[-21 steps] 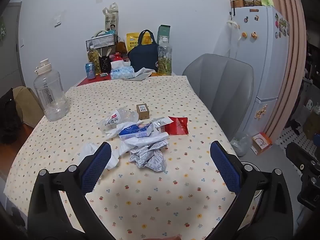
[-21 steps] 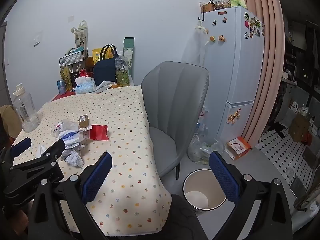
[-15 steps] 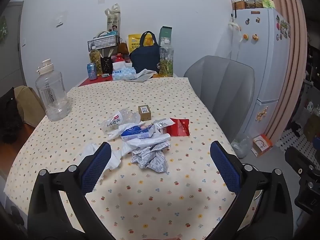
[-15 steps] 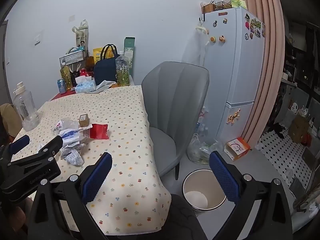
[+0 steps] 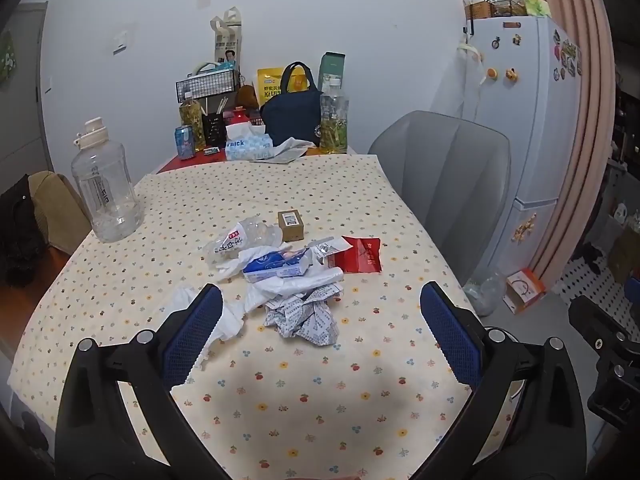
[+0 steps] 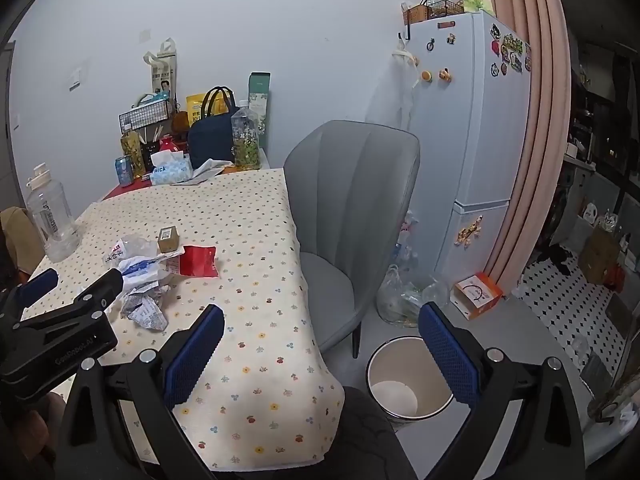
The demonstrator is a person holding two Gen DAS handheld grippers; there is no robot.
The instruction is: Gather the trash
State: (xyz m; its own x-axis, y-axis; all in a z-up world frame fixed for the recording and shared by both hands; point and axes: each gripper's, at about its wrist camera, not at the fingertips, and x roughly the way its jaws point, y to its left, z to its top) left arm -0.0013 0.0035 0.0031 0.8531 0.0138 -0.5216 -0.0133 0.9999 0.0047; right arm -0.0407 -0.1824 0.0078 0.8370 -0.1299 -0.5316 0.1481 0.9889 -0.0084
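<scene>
Trash lies in a heap mid-table: crumpled printed paper (image 5: 303, 316), white tissue (image 5: 224, 322), a blue-white wrapper (image 5: 276, 266), a red packet (image 5: 360, 254), a crushed clear bottle (image 5: 240, 240) and a small brown box (image 5: 291, 224). My left gripper (image 5: 320, 336) is open and empty, just short of the crumpled paper. My right gripper (image 6: 320, 344) is open and empty over the table's right front corner. A white trash bin (image 6: 408, 380) stands on the floor beside the table. The heap also shows in the right wrist view (image 6: 148, 276), with the left gripper's body in front of it.
A grey chair (image 6: 352, 208) stands at the table's right side. A clear water jug (image 5: 105, 188) stands at the left edge. Bags, bottles, a can and a tissue pack (image 5: 248, 146) crowd the far end. A fridge (image 6: 476, 152) and floor clutter lie to the right.
Both grippers have drifted slightly; the trash heap sits a little lower in the left view. Nothing was gripped or released.
</scene>
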